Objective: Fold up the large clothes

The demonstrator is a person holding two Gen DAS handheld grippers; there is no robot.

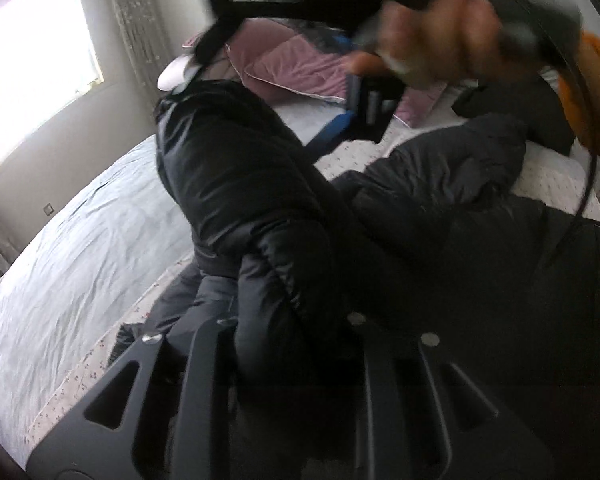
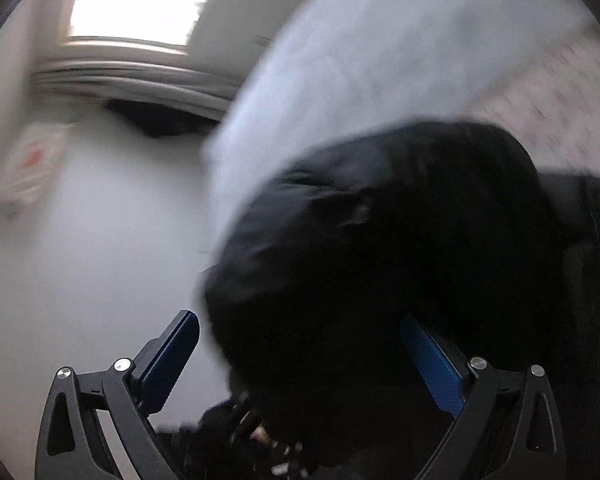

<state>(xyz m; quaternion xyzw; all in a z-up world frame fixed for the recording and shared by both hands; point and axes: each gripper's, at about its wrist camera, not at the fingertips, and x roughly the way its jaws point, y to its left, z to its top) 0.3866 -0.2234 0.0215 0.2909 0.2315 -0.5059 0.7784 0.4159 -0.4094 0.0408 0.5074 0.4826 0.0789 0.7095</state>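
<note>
Black puffer jacket [image 1: 284, 200] hangs bunched above the bed [image 1: 80, 248], part lifted and part trailing onto the flowered sheet [image 1: 548, 180] beyond. In the left wrist view a fold of it fills the space between the left gripper's [image 1: 296, 344] jaws; the tips are buried in the fabric, so they seem clamped on it, though I cannot tell for sure. Past them, up and to the right, a blurred hand [image 1: 440, 48] holds the right gripper [image 1: 340, 120]. In the right wrist view the right gripper's [image 2: 300, 344] jaws stand wide apart, blue pads [image 2: 168, 360] showing, with the jacket [image 2: 380, 240] bulging between and ahead of them. A pink pillow [image 1: 284, 68] lies farther off.
</note>
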